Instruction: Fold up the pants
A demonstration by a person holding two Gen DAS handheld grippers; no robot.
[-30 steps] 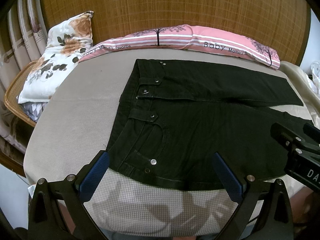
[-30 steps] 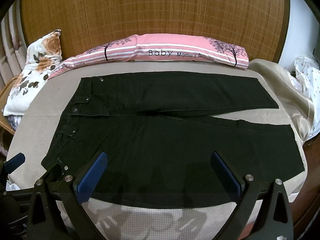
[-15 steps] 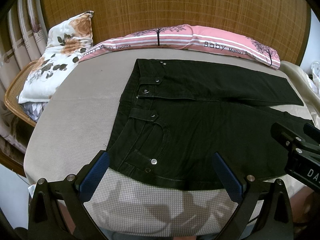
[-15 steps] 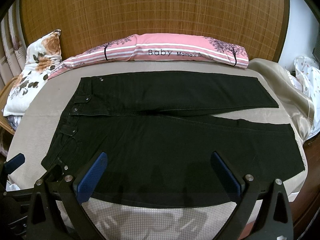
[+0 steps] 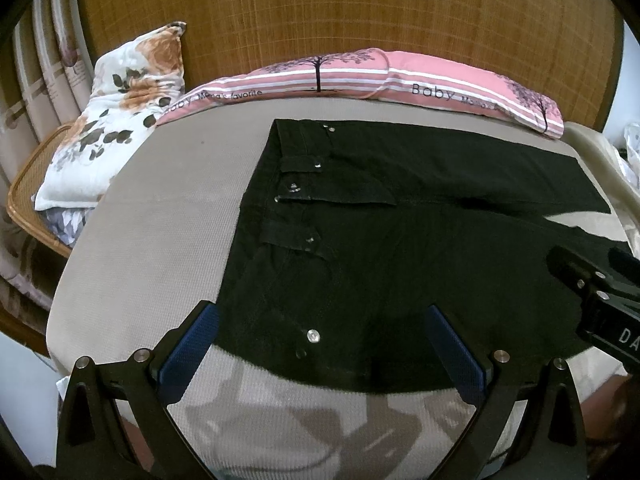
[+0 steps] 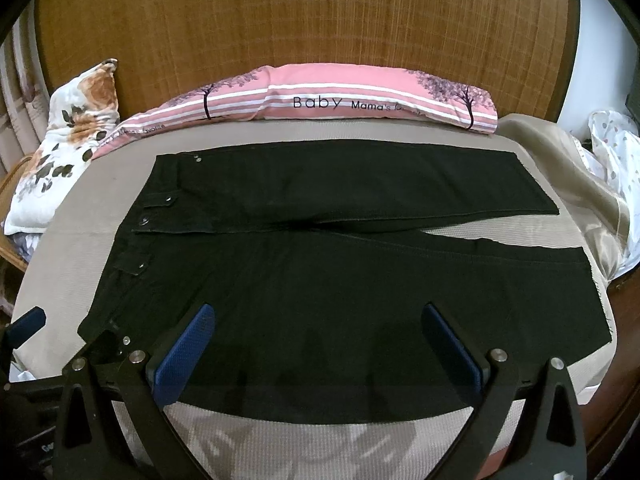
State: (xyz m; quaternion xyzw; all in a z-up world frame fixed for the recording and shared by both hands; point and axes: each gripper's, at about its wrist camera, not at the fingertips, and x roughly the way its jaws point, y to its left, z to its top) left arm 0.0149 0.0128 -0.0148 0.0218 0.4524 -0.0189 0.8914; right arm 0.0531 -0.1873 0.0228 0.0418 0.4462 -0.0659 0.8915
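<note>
the black pants (image 6: 320, 280) lie flat on the bed (image 5: 160, 240) at your 12 o'clock, long axis running 9 to 3 (waistband at 9), with your left tool (image 5: 320, 344) and right tool (image 6: 316, 344) both spread wide, empty, over the near edge.

In your left wrist view, the right gripper (image 5: 600, 304) is cut off by the right edge, its label reading only "DA", and it hides the pants' (image 5: 420, 240) near leg end. In your right wrist view, the left gripper (image 6: 28, 322) shows only partly at the left edge. The print on the pink pillow (image 6: 360, 98) blurs after "Mama's".
</note>
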